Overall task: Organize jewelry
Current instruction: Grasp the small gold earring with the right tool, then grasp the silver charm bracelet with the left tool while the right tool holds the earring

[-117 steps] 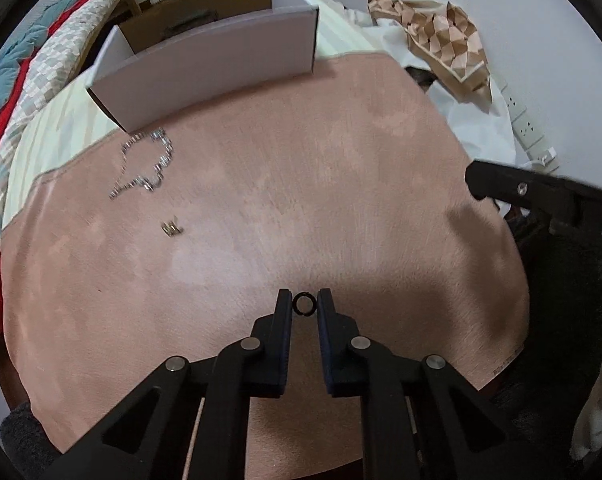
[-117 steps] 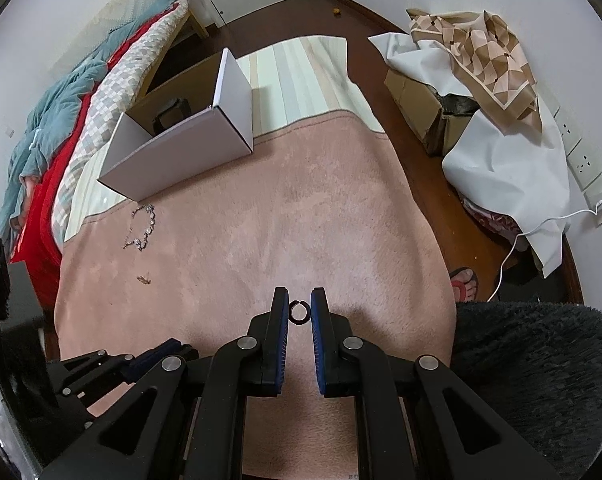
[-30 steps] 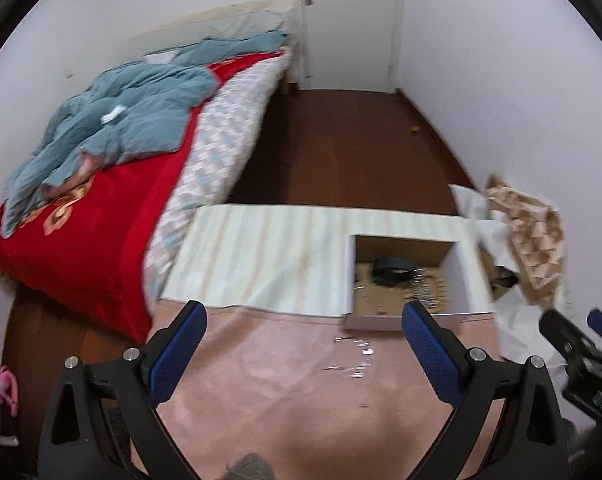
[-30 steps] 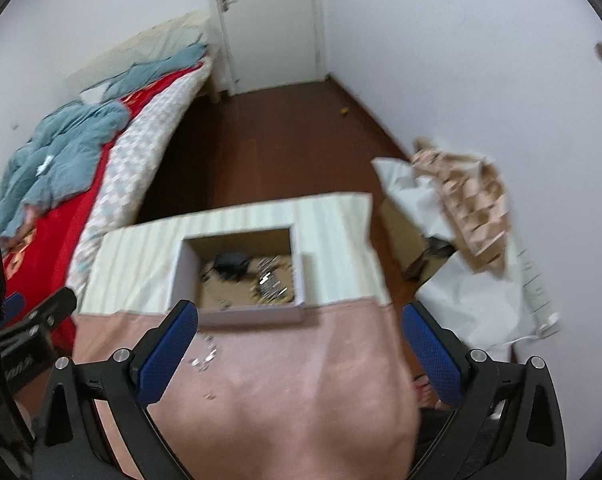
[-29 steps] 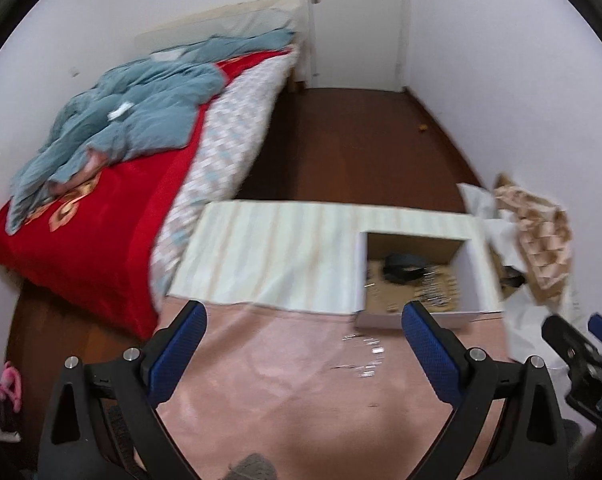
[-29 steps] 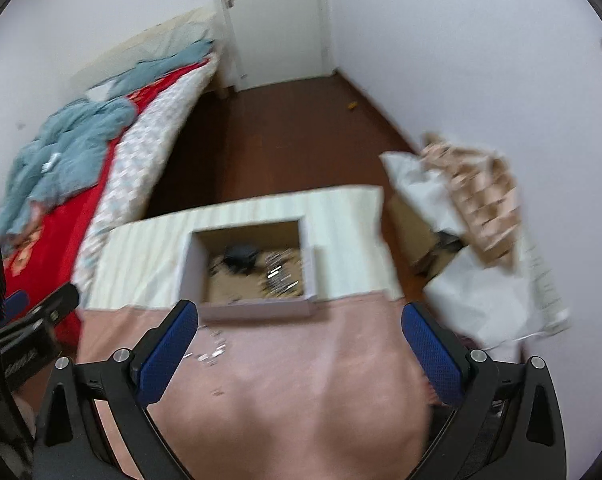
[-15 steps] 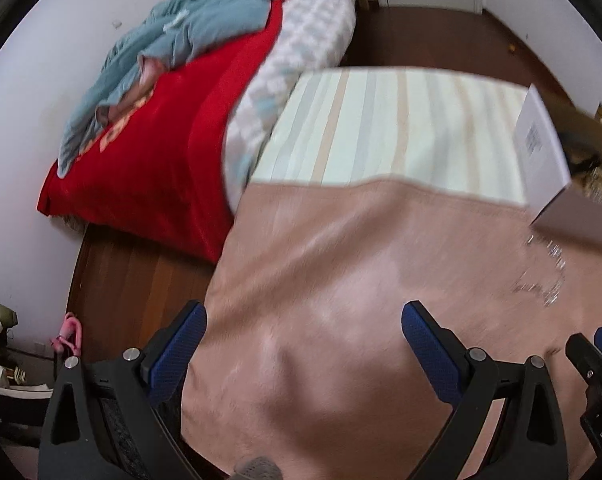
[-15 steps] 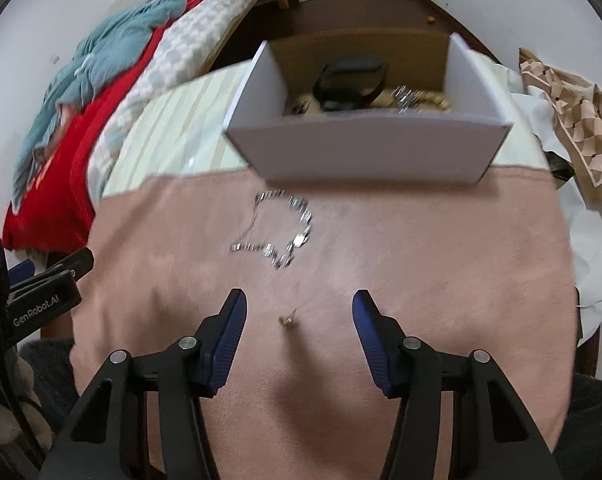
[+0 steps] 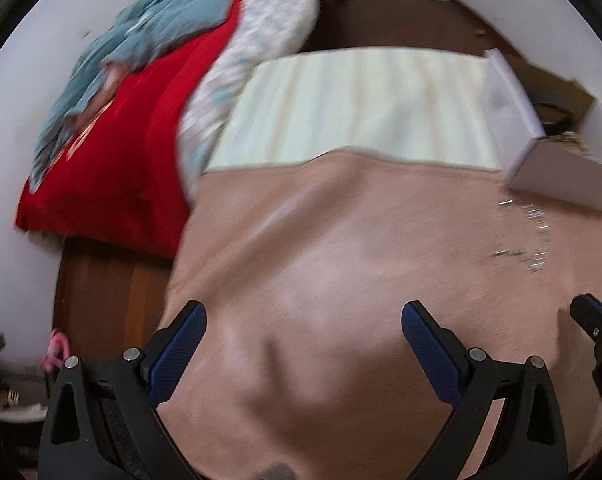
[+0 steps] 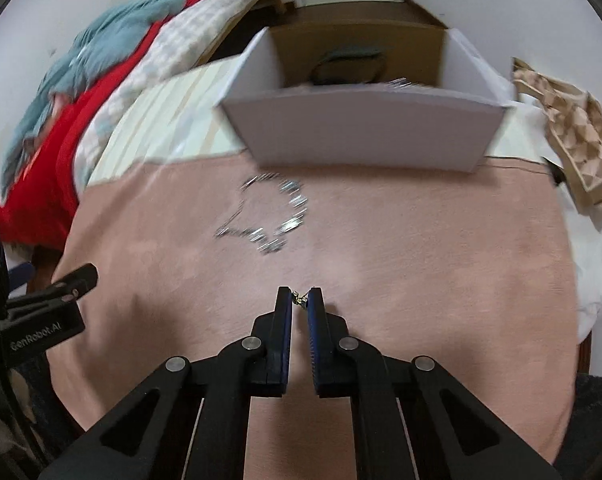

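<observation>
My right gripper (image 10: 299, 300) hovers low over the pink cloth (image 10: 421, 260), its jaws closing on a tiny gold earring (image 10: 299, 299) that the blue pads pinch at their tips. A silver chain (image 10: 269, 216) lies loose on the cloth just beyond it, in front of the white open box (image 10: 361, 136). Inside the box I see a black band (image 10: 345, 64) and some silver pieces. My left gripper (image 9: 304, 320) stands wide open over bare pink cloth, with nothing between its fingers. In the left wrist view, the chain (image 9: 529, 236) and the box (image 9: 561, 176) are far right.
A striped cream cloth (image 9: 361, 108) covers the table's far part. A bed with a red blanket (image 9: 113, 168) is on the left, and wooden floor (image 9: 101, 292) lies below it. Patterned paper (image 10: 573, 136) and white sheets lie right of the table.
Both grippers have dropped from high above down close to the pink cloth. The right jaws went from wide open to nearly together around the small gold earring. The left jaws stayed open.
</observation>
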`<action>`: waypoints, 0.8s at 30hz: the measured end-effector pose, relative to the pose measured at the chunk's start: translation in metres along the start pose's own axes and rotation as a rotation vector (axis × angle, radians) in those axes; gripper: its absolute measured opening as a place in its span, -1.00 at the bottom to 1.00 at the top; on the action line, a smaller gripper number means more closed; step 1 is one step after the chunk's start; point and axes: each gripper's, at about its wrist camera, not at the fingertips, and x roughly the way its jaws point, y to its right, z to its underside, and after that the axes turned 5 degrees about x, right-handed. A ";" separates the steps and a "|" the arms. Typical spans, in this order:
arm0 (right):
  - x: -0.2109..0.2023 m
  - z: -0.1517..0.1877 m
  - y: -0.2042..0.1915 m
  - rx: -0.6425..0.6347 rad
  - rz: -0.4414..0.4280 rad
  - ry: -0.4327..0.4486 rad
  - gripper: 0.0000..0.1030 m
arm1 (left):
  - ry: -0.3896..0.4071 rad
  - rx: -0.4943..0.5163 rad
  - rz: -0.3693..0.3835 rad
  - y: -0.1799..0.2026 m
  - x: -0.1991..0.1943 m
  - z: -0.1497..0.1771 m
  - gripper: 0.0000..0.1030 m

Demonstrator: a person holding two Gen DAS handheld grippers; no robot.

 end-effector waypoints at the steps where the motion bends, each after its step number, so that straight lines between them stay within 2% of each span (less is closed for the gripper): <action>1: -0.005 -0.004 0.009 0.017 0.004 0.009 -0.84 | 0.016 0.024 0.030 0.010 -0.004 -0.004 0.94; 6: -0.025 -0.012 0.057 0.106 0.065 0.048 -0.84 | 0.075 0.176 0.151 0.070 -0.013 -0.017 0.93; 10: -0.032 -0.010 0.090 0.172 0.093 0.055 -0.84 | 0.051 0.291 0.188 0.117 -0.004 -0.023 0.92; 14: -0.037 -0.006 0.110 0.211 0.095 0.053 -0.84 | 0.032 0.333 0.194 0.136 0.005 -0.027 0.92; 18: -0.032 -0.004 0.116 0.238 0.071 0.036 -0.84 | 0.000 0.336 0.224 0.143 0.016 -0.025 0.74; 20: -0.030 -0.003 0.117 0.243 0.059 0.034 -0.84 | -0.004 0.319 0.261 0.140 0.018 -0.025 0.57; 21: -0.030 -0.005 0.116 0.245 0.051 0.035 -0.84 | -0.014 0.307 0.294 0.138 0.020 -0.026 0.35; 22: -0.029 -0.004 0.115 0.247 0.044 0.036 -0.84 | -0.018 0.288 0.336 0.136 0.019 -0.026 0.01; 23: -0.029 -0.005 0.114 0.249 0.037 0.038 -0.84 | -0.008 0.290 0.324 0.136 0.017 -0.026 -0.20; 24: -0.029 -0.006 0.112 0.247 0.033 0.040 -0.84 | -0.007 0.295 0.327 0.138 0.015 -0.026 -0.69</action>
